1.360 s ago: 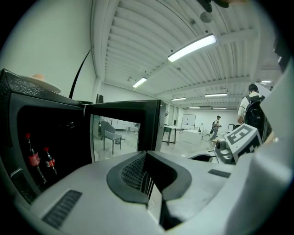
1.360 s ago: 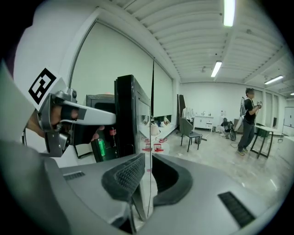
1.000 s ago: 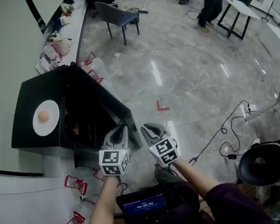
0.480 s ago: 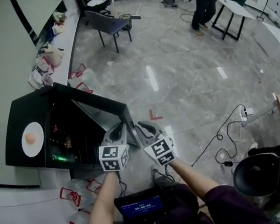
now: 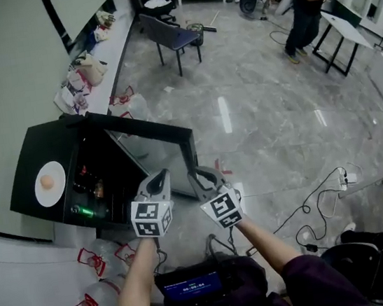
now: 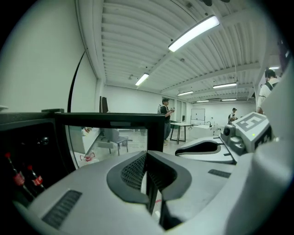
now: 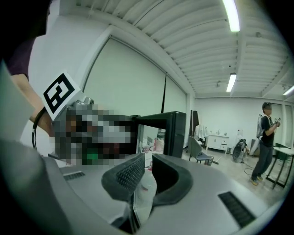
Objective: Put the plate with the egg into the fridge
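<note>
Polished grey floor (image 5: pixel 262 103) runs across a big open room, with a chair (image 5: pixel 171 35) up the back and a person (image 5: pixel 306 0) standing by a far table. Down at the left sits the black fridge (image 5: pixel 32 153), and its glass door (image 5: pixel 156 154) swings wide, bottles (image 5: pixel 86 211) showing on the shelves inside. The plate (image 5: pixel 49 183) is up on the fridge's top, well off to the left of both hands, and the egg (image 5: pixel 46 181) lies loose in the middle of it.

Both hands are out by the door's free edge. The left tool (image 5: pixel 157 182) is pinched right together, nothing in it. The right tool (image 5: pixel 205 176) shows a narrow slit between its pads; only something pale shows through the slit, and I see nothing gripped there.

So the door step looks done, and the plate is next. That plate reads as stiff and light but glazed, so slippery, and breakable if it drops. Its rim is the place to take hold, pads above and below on the near edge. The egg is the real worry: round, fragile and free to roll, so the plate wants to stay dead level, and a second grip on the opposite rim would steady it. The shelves look busy with bottles, so the landing spot needs choosing.
</note>
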The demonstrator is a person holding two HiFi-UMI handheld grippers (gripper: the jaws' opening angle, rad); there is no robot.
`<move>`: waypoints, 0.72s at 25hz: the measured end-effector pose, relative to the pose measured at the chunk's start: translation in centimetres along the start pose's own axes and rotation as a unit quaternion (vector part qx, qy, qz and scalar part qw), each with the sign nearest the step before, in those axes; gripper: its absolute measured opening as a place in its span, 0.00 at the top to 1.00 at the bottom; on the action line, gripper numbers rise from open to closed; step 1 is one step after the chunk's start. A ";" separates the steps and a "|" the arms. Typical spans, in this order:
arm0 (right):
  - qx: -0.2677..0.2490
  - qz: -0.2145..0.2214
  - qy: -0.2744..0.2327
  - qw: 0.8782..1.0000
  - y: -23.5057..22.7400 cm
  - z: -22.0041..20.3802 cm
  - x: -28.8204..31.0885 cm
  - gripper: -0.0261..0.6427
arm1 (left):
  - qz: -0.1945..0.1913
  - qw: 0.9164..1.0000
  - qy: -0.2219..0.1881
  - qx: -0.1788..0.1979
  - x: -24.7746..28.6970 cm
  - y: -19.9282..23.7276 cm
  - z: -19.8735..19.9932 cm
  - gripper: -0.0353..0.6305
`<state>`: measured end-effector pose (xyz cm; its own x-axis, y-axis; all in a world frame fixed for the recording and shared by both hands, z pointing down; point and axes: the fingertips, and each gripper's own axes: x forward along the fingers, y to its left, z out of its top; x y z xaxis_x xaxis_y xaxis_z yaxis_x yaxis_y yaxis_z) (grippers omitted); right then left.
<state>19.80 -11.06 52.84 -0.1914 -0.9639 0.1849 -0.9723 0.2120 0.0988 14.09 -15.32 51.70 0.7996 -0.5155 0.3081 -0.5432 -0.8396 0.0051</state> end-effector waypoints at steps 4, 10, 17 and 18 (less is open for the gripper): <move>-0.083 0.086 -0.038 0.992 4.5 3.3 2.6 0.88 | 0.053 0.998 -0.003 0.022 -4.7 4.6 2.5 0.93; -0.292 0.205 -0.139 0.924 15.1 11.7 8.0 0.88 | 0.173 0.983 0.006 0.064 -16.3 16.4 7.7 0.93; -0.453 0.304 -0.178 0.819 25.5 16.5 14.7 0.88 | 0.284 0.953 0.089 0.052 -27.6 32.8 6.7 0.93; -0.483 0.308 -0.180 0.800 26.6 16.6 15.2 0.87 | 0.283 0.952 0.106 0.042 -28.4 34.4 6.1 0.93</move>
<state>-11.14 -22.73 42.05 -0.7888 -0.5765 0.2131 -0.1544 0.5215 0.8392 -25.71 -30.59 37.33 0.3097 -0.8509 0.4243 -0.8429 -0.4523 -0.2916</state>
